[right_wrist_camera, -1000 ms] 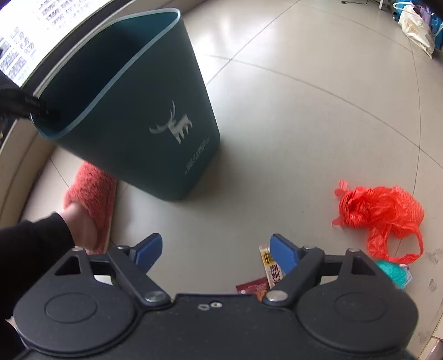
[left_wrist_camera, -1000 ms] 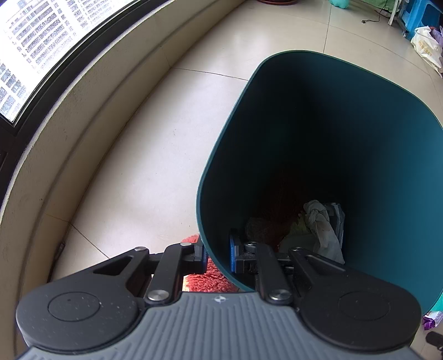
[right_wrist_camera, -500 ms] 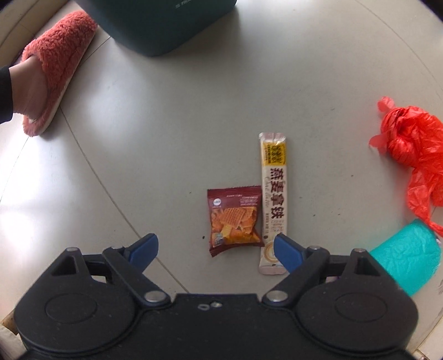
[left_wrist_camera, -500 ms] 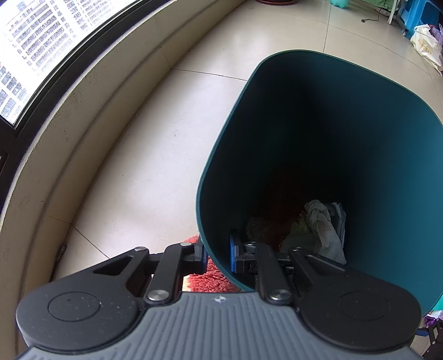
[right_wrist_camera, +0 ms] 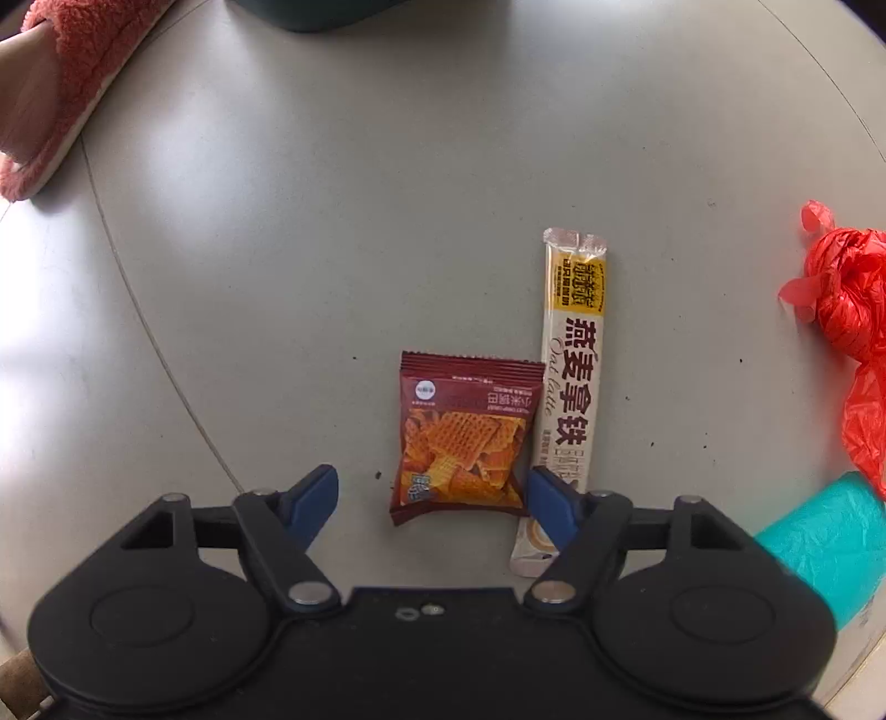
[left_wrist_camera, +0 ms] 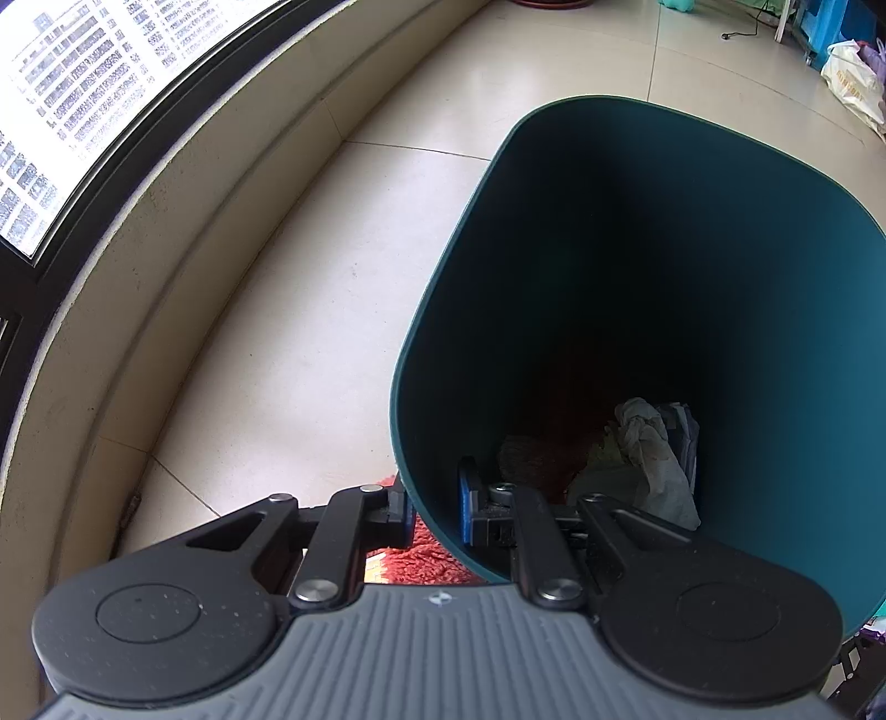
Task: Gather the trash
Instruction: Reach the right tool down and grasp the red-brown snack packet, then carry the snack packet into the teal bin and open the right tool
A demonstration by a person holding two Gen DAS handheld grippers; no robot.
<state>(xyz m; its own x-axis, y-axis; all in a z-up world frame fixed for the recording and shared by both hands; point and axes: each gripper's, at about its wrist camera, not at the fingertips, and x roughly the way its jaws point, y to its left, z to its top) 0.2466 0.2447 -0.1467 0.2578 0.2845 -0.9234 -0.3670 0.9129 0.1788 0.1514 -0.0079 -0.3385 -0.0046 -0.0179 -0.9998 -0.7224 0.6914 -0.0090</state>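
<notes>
My left gripper (left_wrist_camera: 434, 507) is shut on the near rim of the dark teal trash bin (left_wrist_camera: 720, 232), one finger outside and one inside. Crumpled paper trash (left_wrist_camera: 642, 459) lies at the bin's bottom. My right gripper (right_wrist_camera: 432, 493) is open just above the floor, its blue pads on either side of a small brown-red snack packet (right_wrist_camera: 462, 437). A long white oat latte stick packet (right_wrist_camera: 570, 376) lies beside it on the right, partly under the right finger. A red plastic bag (right_wrist_camera: 847, 321) and a teal plastic item (right_wrist_camera: 825, 543) lie at the right.
A foot in a red fluffy slipper (right_wrist_camera: 61, 83) stands at the upper left of the right wrist view, with the bin's base (right_wrist_camera: 310, 11) at the top edge. A raised window ledge (left_wrist_camera: 183, 232) runs left of the bin. Bags and a blue stool (left_wrist_camera: 847, 66) stand far back.
My right gripper has come down closer to the floor, so the snack packet now sits between its open fingers. The left gripper and bin have not moved.
</notes>
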